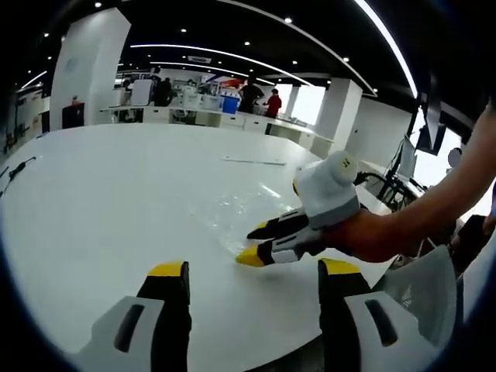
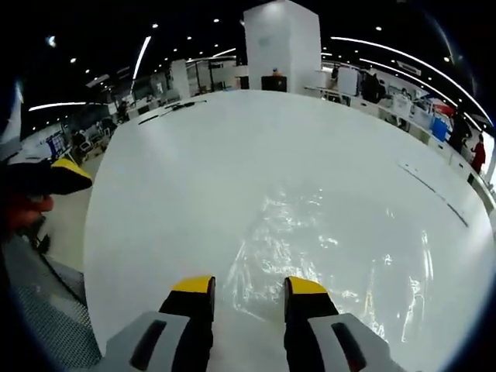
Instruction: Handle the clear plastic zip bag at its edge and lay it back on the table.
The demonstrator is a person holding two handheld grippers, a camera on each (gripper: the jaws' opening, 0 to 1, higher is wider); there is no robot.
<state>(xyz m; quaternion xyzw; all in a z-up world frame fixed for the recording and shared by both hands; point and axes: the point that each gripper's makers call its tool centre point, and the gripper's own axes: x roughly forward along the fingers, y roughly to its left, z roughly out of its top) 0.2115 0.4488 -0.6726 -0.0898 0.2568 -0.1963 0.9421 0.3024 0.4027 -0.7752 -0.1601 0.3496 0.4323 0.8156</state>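
The clear plastic zip bag (image 1: 221,217) lies flat and crinkled on the white table (image 1: 116,201). In the right gripper view the bag (image 2: 310,232) spreads ahead of my right gripper (image 2: 249,287), which is open, with the bag's near edge reaching in between the yellow tips. From the left gripper view the right gripper (image 1: 254,244) comes in from the right, low at the bag's near corner. My left gripper (image 1: 253,269) hangs open above the table's near edge, holding nothing. A yellow tip of the left gripper (image 2: 58,177) juts in at the left of the right gripper view.
A person's bare forearm (image 1: 434,209) carries the right gripper. A thin flat strip (image 1: 256,161) lies farther out on the table, and a dark cable (image 1: 19,167) at its far left. Beyond stand a white pillar (image 2: 283,46) and desks with people.
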